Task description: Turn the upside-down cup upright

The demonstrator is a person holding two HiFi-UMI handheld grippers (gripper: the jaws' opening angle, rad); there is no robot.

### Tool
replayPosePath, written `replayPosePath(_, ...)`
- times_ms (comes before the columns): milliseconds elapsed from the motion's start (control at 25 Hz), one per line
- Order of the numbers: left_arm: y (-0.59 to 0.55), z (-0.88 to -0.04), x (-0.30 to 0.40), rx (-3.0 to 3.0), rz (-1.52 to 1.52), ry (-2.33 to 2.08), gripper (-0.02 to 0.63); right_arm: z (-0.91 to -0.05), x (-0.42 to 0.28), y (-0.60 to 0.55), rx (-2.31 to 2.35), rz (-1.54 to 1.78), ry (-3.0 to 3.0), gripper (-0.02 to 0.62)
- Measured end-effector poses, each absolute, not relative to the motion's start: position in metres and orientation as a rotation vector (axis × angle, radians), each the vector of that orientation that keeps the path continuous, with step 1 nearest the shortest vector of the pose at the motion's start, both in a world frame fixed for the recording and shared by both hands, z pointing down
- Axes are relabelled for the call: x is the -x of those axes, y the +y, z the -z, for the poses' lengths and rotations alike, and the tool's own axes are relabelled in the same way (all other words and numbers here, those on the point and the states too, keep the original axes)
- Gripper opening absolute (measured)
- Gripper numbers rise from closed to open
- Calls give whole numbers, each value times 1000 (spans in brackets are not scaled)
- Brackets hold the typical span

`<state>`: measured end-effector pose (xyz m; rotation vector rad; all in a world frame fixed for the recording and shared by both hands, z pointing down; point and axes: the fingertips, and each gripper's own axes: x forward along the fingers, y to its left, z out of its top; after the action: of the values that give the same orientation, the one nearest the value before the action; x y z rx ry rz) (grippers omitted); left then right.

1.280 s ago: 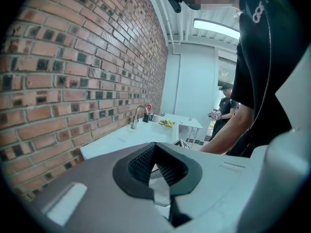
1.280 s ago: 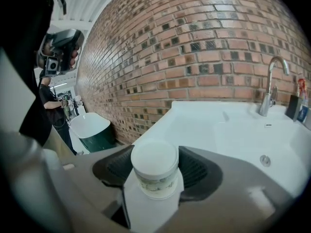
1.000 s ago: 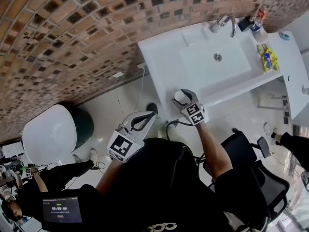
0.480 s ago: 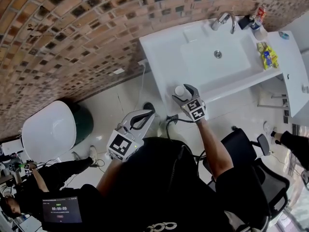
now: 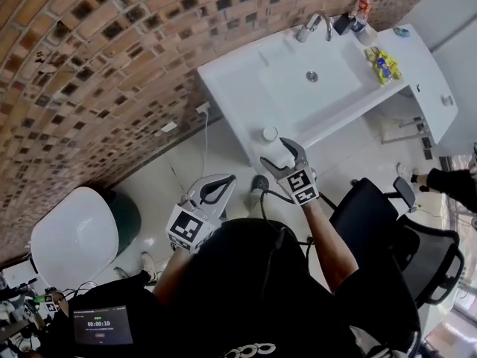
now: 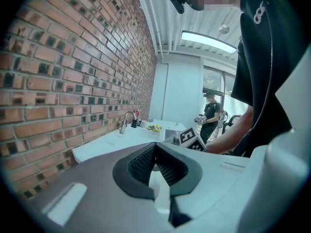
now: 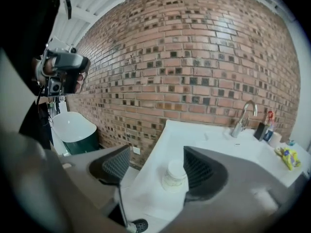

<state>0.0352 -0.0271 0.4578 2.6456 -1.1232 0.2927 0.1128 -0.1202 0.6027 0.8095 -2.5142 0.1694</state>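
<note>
- Brick wall (image 5: 89, 66) backs a white washbasin counter (image 5: 231, 88) with a chrome tap (image 5: 313, 24).
- Cup (image 7: 175, 174) stands near the counter's near edge, wider end down.
- My right gripper (image 5: 284, 156) hangs just short of it; its jaws have just been opening and no pad touches the cup.
- My left gripper (image 6: 154, 145) is closed on nothing.
- Tablet screen (image 5: 102, 324) reads 00:00:10; the yellow packet's (image 5: 381, 62) print is too small to read.
</note>
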Motion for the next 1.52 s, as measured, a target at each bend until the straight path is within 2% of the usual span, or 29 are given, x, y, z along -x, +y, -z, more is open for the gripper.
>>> replayPosePath(200, 21, -454, -8, -2708, -235, -1021, 15, -562, -93, -57, -976, -124, -2465, 320)
replayPosePath(400, 65, -452, 13, -2765, -204, -891, 15, -521, -69, 17, -1130, -80, -2450, 260)
replayPosePath(720, 116, -443, 0, -2864, -191, -686, 15, -461, -59, 98, -1279, 87, -2368, 2)
replayPosePath(760, 119, -443, -1, -2870, -198, -677, 15, -457, -57, 102, -1283, 87, -2372, -8)
replayPosePath(1080, 133, -437, -22, -2886, -179, -635, 15, -444, -56, 118, -1311, -2, -2451, -8)
replayPosePath(1520, 147, -439, -98, -2859, -246, -673, 15, -440, -143, 135, -1345, -139, -2537, -8)
